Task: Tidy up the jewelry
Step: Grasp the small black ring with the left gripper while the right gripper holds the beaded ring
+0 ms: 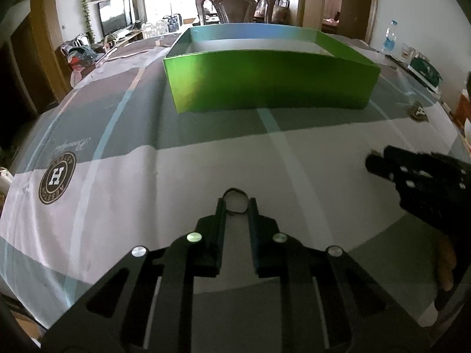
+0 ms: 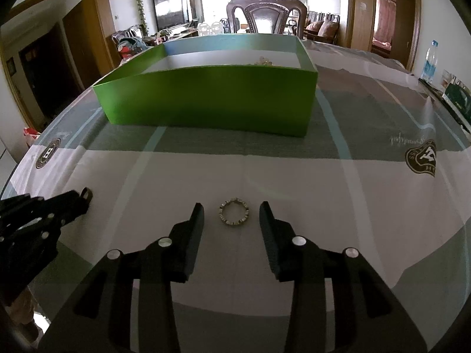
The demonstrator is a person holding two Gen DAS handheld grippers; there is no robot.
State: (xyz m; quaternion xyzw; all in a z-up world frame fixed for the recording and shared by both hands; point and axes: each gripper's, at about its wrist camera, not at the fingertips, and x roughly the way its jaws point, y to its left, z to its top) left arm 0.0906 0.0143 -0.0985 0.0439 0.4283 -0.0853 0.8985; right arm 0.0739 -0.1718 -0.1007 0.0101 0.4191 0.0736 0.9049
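Observation:
A thin dark ring [image 1: 233, 189] stands upright between the tips of my left gripper [image 1: 237, 203], which is shut on it just above the tablecloth. In the right wrist view the same ring [image 2: 87, 193] sticks out of the left gripper [image 2: 83, 199] at the far left. A studded gold ring [image 2: 234, 212] lies flat on the cloth between the fingers of my right gripper [image 2: 231, 206], which is open and not touching it. The right gripper [image 1: 375, 161] also shows at the right edge of the left wrist view. Behind both stands the open green box [image 2: 212, 97].
The green box [image 1: 270, 79] is open at the top, with some gold jewelry [image 2: 264, 61] inside near its far wall. A dark wooden chair [image 2: 266, 14] stands behind the table. A water bottle [image 2: 430, 61] and a green packet [image 1: 425, 72] sit at the right edge.

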